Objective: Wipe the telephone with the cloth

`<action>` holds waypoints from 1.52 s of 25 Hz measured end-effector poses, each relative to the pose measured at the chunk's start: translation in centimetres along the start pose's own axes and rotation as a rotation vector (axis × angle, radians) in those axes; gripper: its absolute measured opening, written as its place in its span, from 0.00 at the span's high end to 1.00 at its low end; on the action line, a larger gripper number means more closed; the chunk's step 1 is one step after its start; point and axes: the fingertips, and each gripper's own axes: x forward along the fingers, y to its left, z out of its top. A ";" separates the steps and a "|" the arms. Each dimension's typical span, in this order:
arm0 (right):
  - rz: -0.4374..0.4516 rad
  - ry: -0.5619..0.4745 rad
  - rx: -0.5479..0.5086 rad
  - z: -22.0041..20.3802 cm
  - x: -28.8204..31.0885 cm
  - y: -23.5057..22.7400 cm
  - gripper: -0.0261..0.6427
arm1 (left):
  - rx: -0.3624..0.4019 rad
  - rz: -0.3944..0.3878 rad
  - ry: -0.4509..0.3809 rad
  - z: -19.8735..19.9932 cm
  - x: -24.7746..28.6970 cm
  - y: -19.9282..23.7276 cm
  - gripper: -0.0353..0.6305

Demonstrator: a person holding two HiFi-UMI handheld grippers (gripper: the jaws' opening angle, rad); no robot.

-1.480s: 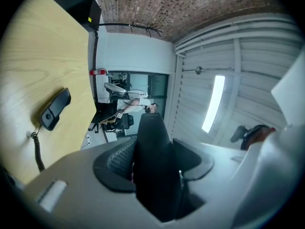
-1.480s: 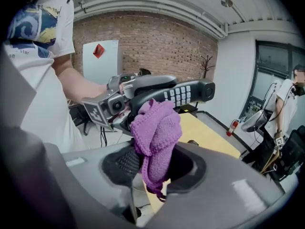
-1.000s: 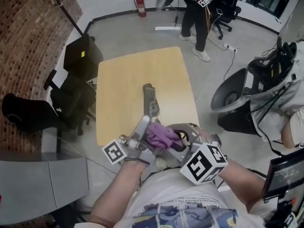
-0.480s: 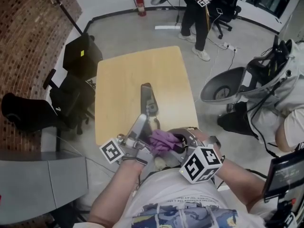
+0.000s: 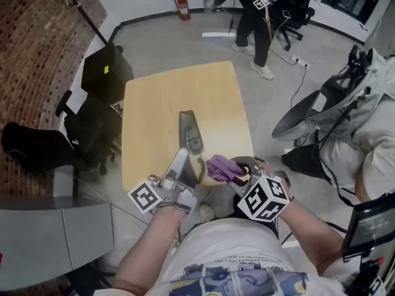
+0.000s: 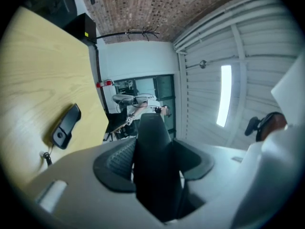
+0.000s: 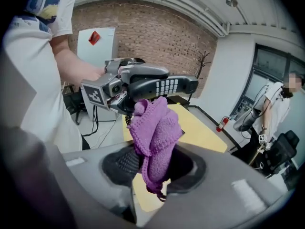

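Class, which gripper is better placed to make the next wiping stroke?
Right. The right gripper pinches the purple cloth close to the handset; the left gripper is busy holding it.

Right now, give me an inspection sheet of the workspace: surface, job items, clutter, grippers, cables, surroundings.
surface: light wooden table, carrying only the dark phone base.
job's things: handset held in the air, keypad visible; purple cloth close to it, contact unclear.
clutter: nothing seen.
grippers: left gripper shut on the handset; right gripper shut on the purple cloth.
cables: short cord by the phone base; floor cables.
surroundings: brick wall, fire extinguisher, black office chair, standing person.
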 end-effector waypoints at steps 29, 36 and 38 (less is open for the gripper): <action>0.086 0.000 0.252 -9.1 -2.1 -8.8 0.77 | 0.684 0.966 0.109 2.6 3.6 21.4 0.57; 0.134 -0.012 0.269 -9.8 -1.9 -9.9 0.77 | 0.755 1.068 0.152 2.6 3.1 23.9 0.57; 0.139 -0.012 0.265 -9.9 -1.8 -10.2 0.77 | 0.773 1.092 0.164 2.8 2.9 24.2 0.57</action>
